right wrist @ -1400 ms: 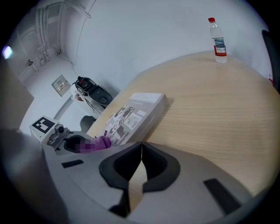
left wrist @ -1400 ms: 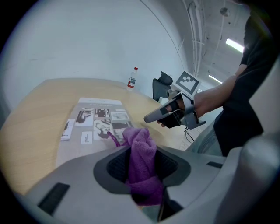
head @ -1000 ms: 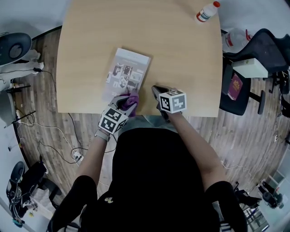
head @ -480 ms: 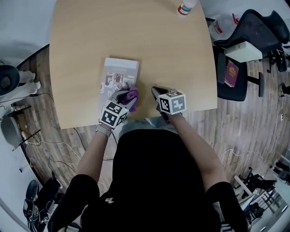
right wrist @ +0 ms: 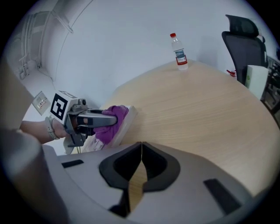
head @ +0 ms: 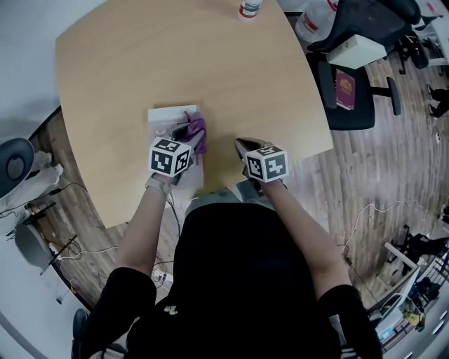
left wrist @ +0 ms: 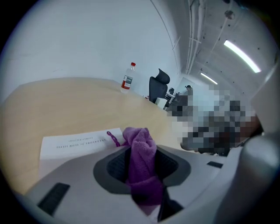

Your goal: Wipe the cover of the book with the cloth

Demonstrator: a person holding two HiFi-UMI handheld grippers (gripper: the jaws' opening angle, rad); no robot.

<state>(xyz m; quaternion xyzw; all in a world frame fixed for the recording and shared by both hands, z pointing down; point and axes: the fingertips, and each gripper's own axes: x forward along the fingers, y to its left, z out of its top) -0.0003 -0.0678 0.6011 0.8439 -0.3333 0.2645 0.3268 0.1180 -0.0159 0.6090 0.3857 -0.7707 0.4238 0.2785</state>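
Both jaws are closed: your left gripper [head: 188, 132] pinches the cloth [head: 198, 131] on the book [head: 165, 116], while your right gripper [head: 240, 144] sits empty beside it. The bottle [head: 249, 7] beyond is cropped.

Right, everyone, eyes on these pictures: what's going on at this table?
A person at a wooden table holds a gripper in each hand. The left gripper is shut on a purple cloth, which it holds against the cover of a white book. The right gripper has its jaws together with nothing between them, beside the book and apart from it. A bottle stands untouched at the table's far edge.
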